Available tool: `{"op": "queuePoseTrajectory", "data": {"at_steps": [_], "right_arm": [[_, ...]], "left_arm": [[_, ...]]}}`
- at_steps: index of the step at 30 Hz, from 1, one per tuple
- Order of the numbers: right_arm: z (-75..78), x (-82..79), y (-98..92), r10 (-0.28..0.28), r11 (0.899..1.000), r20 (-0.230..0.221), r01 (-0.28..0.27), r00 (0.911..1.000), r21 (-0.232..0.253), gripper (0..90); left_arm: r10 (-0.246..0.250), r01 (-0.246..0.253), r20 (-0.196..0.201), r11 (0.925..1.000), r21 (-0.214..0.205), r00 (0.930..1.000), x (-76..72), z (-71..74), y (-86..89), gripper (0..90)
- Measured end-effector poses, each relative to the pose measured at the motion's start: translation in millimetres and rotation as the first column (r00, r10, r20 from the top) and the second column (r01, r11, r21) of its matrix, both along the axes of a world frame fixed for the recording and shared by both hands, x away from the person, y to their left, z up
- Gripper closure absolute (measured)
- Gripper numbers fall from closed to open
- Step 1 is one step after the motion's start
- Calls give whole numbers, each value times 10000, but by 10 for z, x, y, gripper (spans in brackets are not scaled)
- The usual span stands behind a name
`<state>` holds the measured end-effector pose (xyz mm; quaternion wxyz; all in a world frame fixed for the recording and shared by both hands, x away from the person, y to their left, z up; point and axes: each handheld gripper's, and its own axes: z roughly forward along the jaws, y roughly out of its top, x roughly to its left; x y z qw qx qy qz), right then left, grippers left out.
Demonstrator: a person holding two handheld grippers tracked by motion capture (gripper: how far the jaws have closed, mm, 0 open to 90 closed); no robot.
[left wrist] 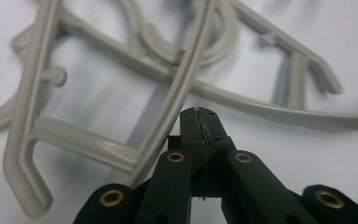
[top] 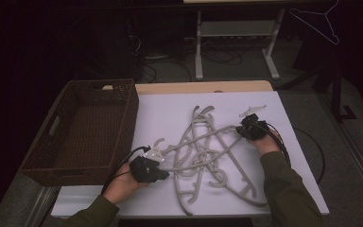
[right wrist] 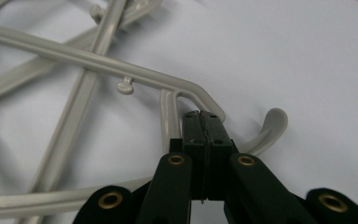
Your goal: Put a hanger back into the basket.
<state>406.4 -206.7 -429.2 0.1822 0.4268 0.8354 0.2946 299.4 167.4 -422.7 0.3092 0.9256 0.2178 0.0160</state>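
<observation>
High view: hands (top: 123, 184) flanking hangers (top: 208, 156)

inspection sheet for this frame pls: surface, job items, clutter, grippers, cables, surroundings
Surface: white sheet over a wooden table.
Job's things: tangled pile of grey hangers.
Clutter: empty brown wicker basket at the sheet's left edge.
Grippers: left gripper shut, at the pile's left end; right gripper shut, at its right end; grip on a hanger not clear.
Cables: black cables trail from both grippers.
Surroundings: dark room, white desk frame, another hanger hung at upper right.
</observation>
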Motion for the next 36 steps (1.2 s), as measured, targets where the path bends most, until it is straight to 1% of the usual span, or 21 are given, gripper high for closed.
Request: {"op": "queuePoseTrajectory", "data": {"at_steps": [3,5,7,8,9,12,13,14,16,18,20,21,26,27,28,29,31,32,33,34,36], "right_arm": [[5,-38,-50,1,9999,-89,-3,10000,-154,896],[-1,-68,-82,35,9998,-103,-37,9999,-199,896],[-3,-101,-122,46,9993,-189,-53,9998,-372,896],[-12,-122,-136,-7,9995,-260,-1,9997,-305,895],[-18,-157,-177,64,9994,-349,-75,9994,-329,896],[-15,-191,-209,60,9993,-512,-79,9987,-360,896],[-12,-232,-231,91,9993,-614,-112,9981,-344,896],[-12,-232,-231,91,9993,-614,-112,9981,-344,896],[-9,-272,-253,185,9989,-638,-212,9978,-411,896],[-7,-316,-279,193,9994,-675,-213,9975,-282,896],[-6,-369,-295,197,9996,-793,-213,9967,-197,896],[0,-391,-303,296,9991,-814,-319,9962,-275,896],[28,-541,-317,528,9985,-1003,-537,9936,-63,896],[35,-604,-318,733,9973,-1068,-736,9916,9,896],[35,-604,-318,733,9973,-1068,-736,9916,9,896],[45,-677,-304,911,9958,-1236,-916,9881,22,895],[44,-701,-299,1014,9948,-1187,-1017,9877,38,878],[59,-724,-304,1124,9936,-1025,-1108,9884,217,820],[85,-731,-302,1256,9913,-932,-1213,9877,509,791],[85,-731,-302,1256,9913,-932,-1213,9877,509,791],[148,-748,-271,1767,9794,-696,-1683,9818,1115,724]], "left_arm": [[301,-302,141,9995,107,9994,53,7,-14,900],[663,-664,191,9978,56,9976,89,3,-38,900],[1047,-1047,287,9945,-35,9941,132,-10,-59,900],[1096,-1101,390,9939,92,9932,160,-7,-56,900],[1227,-1230,429,9924,45,9915,186,-10,-58,900],[1667,-1670,510,9860,21,9847,265,-13,-54,900],[1976,-1974,533,9803,-89,9788,328,-9,-49,900],[1976,-1974,533,9803,-89,9788,328,-9,-49,900],[2193,-2183,553,9756,-237,9741,392,-3,-46,900],[2395,-2383,563,9708,-270,9693,455,-4,-55,900],[2442,-2432,603,9697,-233,9678,525,5,-60,900],[2467,-2459,645,9691,-202,9669,558,11,-67,900],[2729,-2704,627,9617,-447,9600,715,12,-140,900],[2774,-2749,629,9604,-457,9587,747,10,-153,900],[2811,-2782,680,9593,-489,9573,776,7,-162,900],[2797,-2764,642,9594,-560,9579,804,2,-169,900],[2810,-2771,465,9579,-752,9586,828,-3,-179,900],[2765,-2723,411,9584,-859,9601,828,2,-173,898],[2735,-2690,349,9581,-988,9612,819,10,-164,852],[2735,-2685,356,9574,-1059,9612,806,29,-151,852],[2692,-2636,205,9538,-1440,9629,767,73,-110,785]]}}
